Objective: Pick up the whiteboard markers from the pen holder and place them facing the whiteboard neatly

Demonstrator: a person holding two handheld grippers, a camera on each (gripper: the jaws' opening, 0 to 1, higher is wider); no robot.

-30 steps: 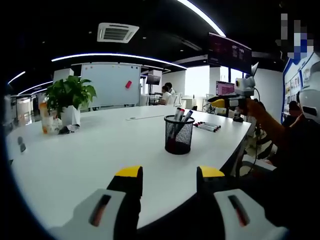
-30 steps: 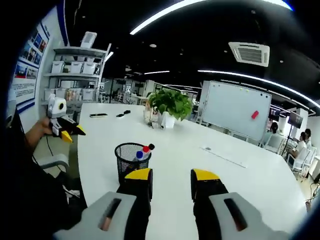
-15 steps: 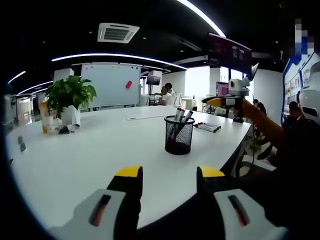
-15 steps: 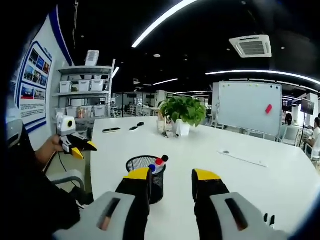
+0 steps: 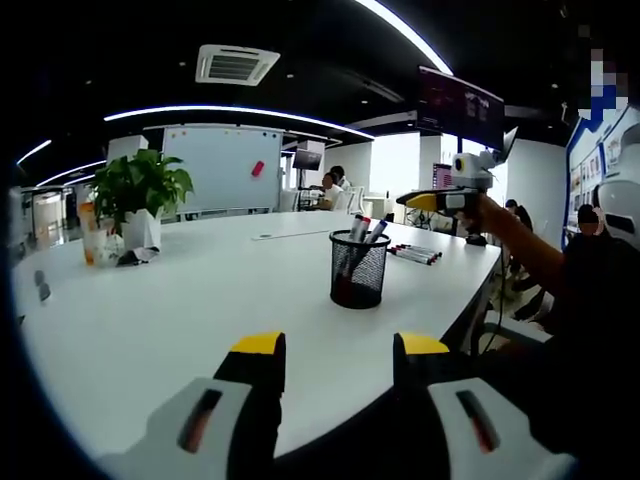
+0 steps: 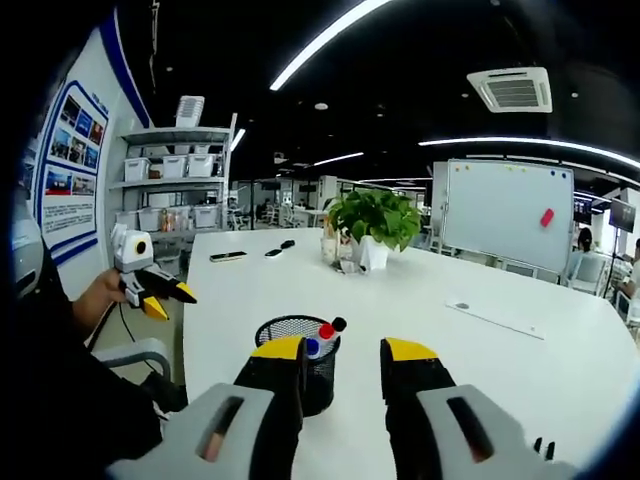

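Since a second ago the right gripper [image 6: 340, 365] has swung nearer the pen holder [image 5: 357, 268], jaws spread and empty; the left gripper [image 5: 335, 355] waits open, well back. The step looks like reaching for markers [image 6: 322, 335] upright in the holder; next needs lowering over one cap. Marker bodies hide behind mesh.

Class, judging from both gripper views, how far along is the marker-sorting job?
Done: several markers already lie in a row on the table. In hand: nothing; the right hand-held gripper hovers open above the pen holder, and the left hand-held gripper is open too. Left: the markers in the holder.
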